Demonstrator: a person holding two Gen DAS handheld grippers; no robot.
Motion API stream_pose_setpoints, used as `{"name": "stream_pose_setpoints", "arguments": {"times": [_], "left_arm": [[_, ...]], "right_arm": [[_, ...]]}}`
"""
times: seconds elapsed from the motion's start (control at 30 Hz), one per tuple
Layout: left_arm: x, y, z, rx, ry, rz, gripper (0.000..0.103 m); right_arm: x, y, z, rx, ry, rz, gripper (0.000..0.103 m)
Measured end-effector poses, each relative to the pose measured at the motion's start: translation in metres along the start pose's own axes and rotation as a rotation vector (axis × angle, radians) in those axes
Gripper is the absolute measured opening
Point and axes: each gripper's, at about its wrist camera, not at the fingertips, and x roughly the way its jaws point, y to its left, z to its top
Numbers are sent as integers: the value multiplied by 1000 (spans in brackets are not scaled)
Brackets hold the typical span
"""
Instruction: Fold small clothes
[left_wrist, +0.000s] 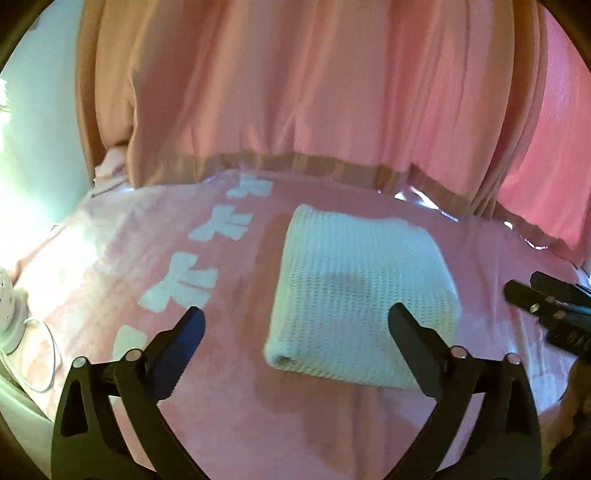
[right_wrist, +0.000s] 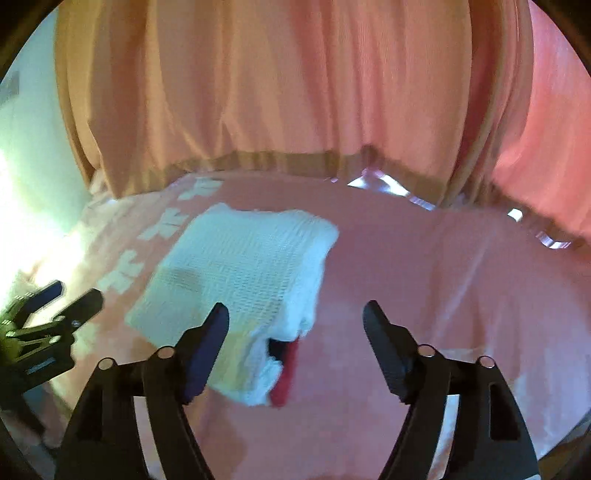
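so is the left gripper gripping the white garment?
No: the left gripper jaws stand wide open above the folded white garment, holding nothing.

- Left gripper (left_wrist: 295, 325): black plastic, 2 wedge fingers w/ bluish inner pads, silver round pins at 7 and 5 o'clock.
- Right gripper (right_wrist: 295, 321): same black build, triangular cut-outs in arms, silver pins.

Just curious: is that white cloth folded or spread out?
Folded: the cloth lies as a compact layered rectangle with a rolled edge.
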Motion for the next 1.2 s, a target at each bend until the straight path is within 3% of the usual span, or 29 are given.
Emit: {"name": "stream_pose_setpoints", "arguments": {"times": [0.17,0.27,0.77,0.97,1.2], "left_arm": [[19,-33,-22,114,67,62,98],[26,-45,-32,176,79,147,98],[13,-30,-44,128,42,168,98],[12,-27,-54,102,82,153,98],[9,-31,-57,124,74,163,98]], "right_arm": [[15,13,-36,27,3,-29,70],[17,18,-44,39,31,-32,69],[11,25,-66,49,41,-50,70],[11,26,-72,38,53,-59,71],[11,25,-73,35,55,-60,71]]}}
